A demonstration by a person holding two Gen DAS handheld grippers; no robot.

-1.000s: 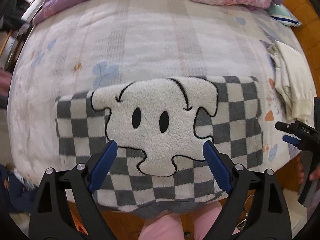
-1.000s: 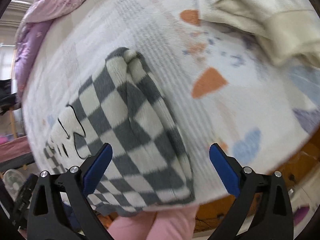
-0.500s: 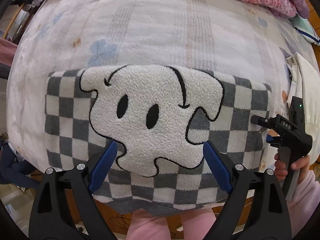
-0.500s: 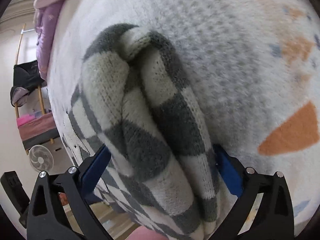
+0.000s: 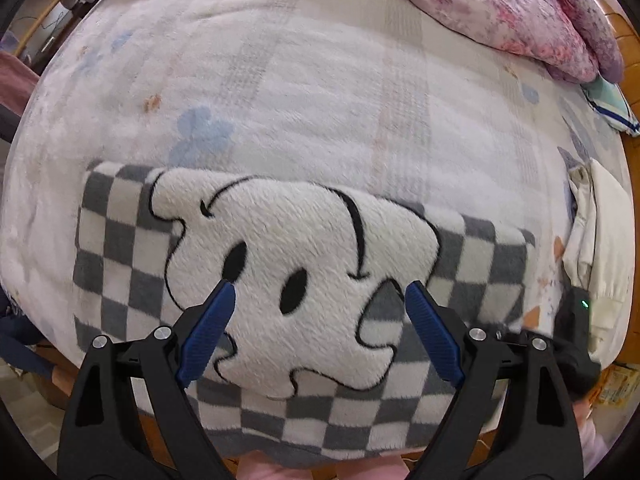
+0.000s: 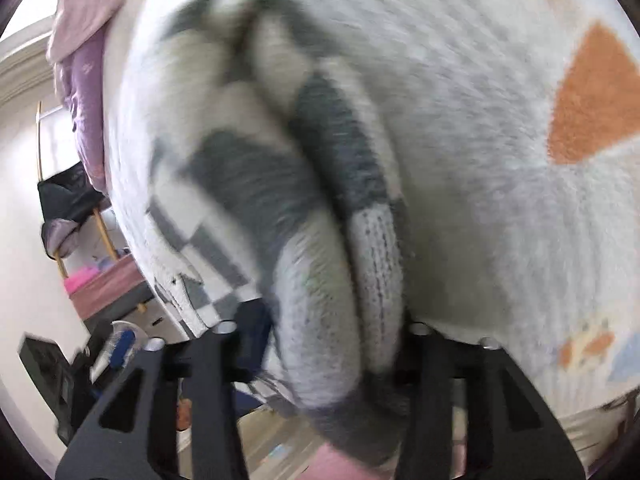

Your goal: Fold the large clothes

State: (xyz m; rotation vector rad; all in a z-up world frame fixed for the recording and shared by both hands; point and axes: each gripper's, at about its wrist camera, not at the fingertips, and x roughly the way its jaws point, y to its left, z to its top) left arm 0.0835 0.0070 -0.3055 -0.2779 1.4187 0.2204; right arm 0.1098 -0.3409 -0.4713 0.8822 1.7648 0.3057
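The bed (image 5: 320,80), under a pale fleece cover with faint blue and orange shapes, fills both views, and its near edge is cut off behind the gripper frames. On it, along that near edge, lies the folded checkered sweater (image 5: 492,256), grey and white squares with a fluffy white cartoon face across its middle; its lower hem runs out of sight below the black arms in the left wrist view. A pink floral quilt (image 5: 520,12) is bunched at the far right corner, and a cream garment (image 5: 604,248) lies at the right edge, partly cropped. The right wrist view is blurred, so the sweater's (image 6: 248,184) thick folded end shows only as smeared grey and white rolls. There the right gripper (image 6: 324,336) is closing, its jaws pressing that folded end from both sides; its blue pads are almost wholly buried in the knit. The left gripper (image 5: 320,320) hangs above the cartoon face with its jaws spread wide and easing inward, the pads clear of the fabric, nothing pinched between them.
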